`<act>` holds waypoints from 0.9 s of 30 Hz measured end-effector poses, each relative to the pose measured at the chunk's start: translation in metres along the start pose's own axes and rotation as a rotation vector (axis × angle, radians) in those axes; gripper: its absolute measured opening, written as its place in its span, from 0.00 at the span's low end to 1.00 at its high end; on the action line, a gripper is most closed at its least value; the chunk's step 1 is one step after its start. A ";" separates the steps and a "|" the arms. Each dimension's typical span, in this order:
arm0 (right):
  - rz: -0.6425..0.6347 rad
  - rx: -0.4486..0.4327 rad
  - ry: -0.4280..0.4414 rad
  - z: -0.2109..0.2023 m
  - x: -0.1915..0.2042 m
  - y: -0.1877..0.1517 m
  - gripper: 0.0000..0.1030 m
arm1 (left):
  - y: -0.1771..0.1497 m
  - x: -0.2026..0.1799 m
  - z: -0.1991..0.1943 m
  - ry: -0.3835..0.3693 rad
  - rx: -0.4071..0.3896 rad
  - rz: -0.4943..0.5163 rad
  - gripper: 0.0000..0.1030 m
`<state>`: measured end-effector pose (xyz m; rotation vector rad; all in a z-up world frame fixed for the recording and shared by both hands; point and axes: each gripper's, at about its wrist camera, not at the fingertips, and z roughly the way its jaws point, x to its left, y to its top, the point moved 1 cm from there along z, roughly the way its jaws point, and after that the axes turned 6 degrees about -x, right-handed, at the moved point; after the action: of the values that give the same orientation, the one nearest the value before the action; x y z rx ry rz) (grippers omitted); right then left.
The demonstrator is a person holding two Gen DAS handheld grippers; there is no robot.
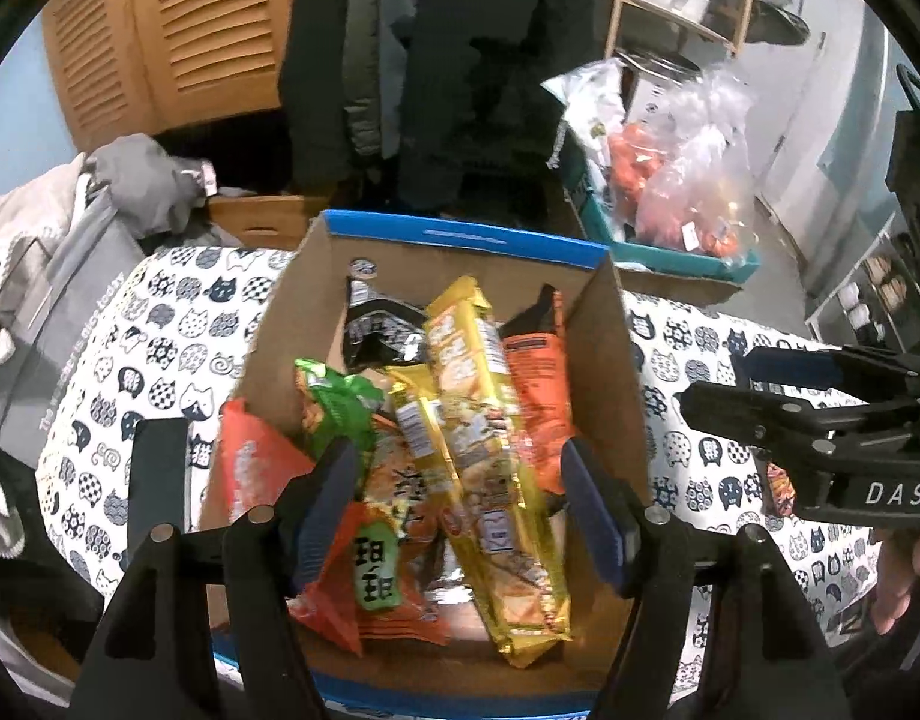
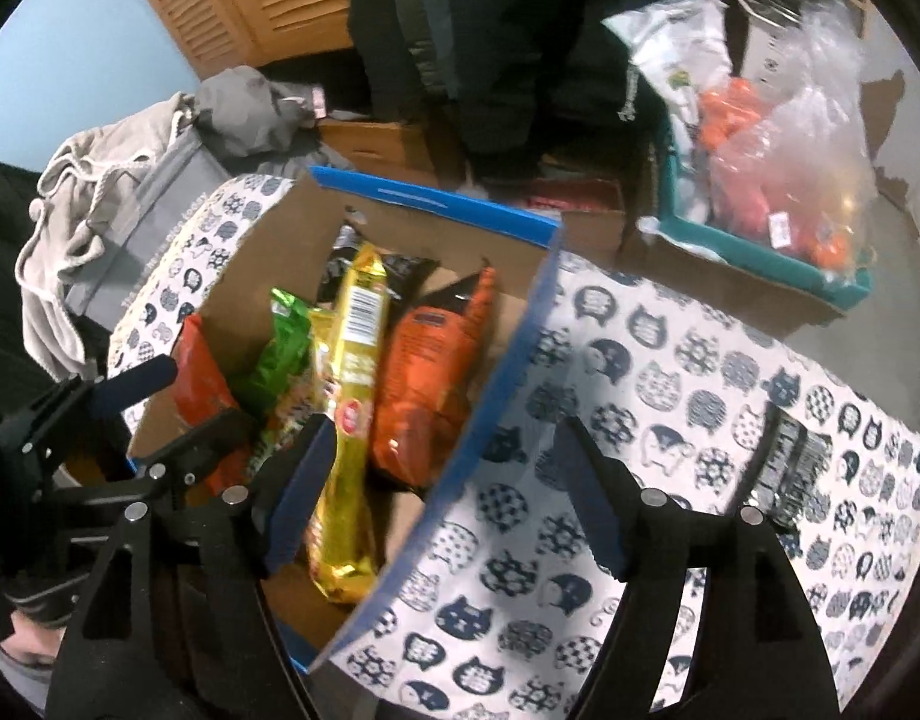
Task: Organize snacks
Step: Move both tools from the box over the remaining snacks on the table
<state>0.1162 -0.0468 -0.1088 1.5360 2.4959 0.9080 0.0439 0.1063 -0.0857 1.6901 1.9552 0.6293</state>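
Observation:
A cardboard box with a blue rim [image 1: 460, 234] stands on a cat-print tablecloth [image 1: 159, 348]. Inside lie several snack packets: two long gold ones [image 1: 484, 420], an orange one [image 1: 538, 384], a green one [image 1: 333, 396], a red one [image 1: 255, 468] and a black one [image 1: 381, 324]. My left gripper [image 1: 460, 510] hangs open above the packets, its pads pressing on none. My right gripper [image 2: 444, 498] is open too, straddling the box's right wall [image 2: 496, 384], with nothing held. It shows from the side [image 1: 709, 378] in the left wrist view. A black packet [image 2: 790, 468] lies on the cloth to the right.
A teal crate [image 2: 760, 252] with clear bags of orange goods sits beyond the table. Grey clothes [image 1: 51, 240] pile up at the left, with a louvred wooden cabinet [image 1: 159, 30] and dark coats behind. A small reddish packet [image 1: 781, 489] lies under the right gripper.

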 end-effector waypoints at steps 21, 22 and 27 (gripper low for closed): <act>0.061 -0.018 -0.131 -0.038 -0.086 -0.048 0.75 | -0.002 -0.089 0.011 -0.032 0.028 0.168 0.72; 0.066 -0.017 -0.132 -0.038 -0.090 -0.051 0.75 | -0.002 -0.094 0.013 -0.035 0.032 0.177 0.72; 0.101 -0.008 -0.147 -0.040 -0.114 -0.065 0.75 | -0.008 -0.119 0.020 -0.047 0.049 0.225 0.72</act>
<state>0.1070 -0.1807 -0.1359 1.6742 2.3305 0.7852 0.0652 -0.0120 -0.0996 1.9545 1.7761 0.6187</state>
